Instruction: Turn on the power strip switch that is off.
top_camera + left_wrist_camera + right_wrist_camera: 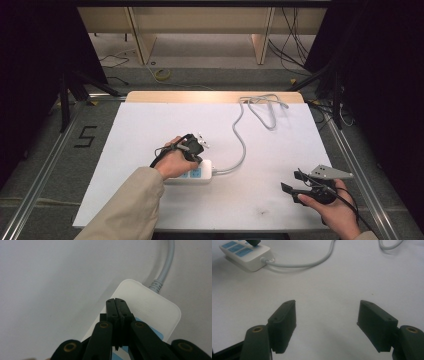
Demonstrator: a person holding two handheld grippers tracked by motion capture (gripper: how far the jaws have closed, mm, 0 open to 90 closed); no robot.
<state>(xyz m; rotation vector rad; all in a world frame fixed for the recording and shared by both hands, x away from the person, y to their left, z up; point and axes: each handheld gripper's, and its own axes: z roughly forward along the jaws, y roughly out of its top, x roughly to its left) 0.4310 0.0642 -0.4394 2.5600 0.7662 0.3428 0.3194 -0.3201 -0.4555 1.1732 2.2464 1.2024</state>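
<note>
One strip, two grippers

One white power strip point(197, 173) with one grey cord point(242, 137); two grippers, left gripper point(192, 145) and right gripper point(295, 182).

The high view looks forward and down from above the person's side of the table point(150, 117). The left gripper view rides close over the power strip point(150, 307), aimed steeply down past its cable point(166, 267). The right gripper view sits low, looking across the table. All three views share the power strip.
</note>
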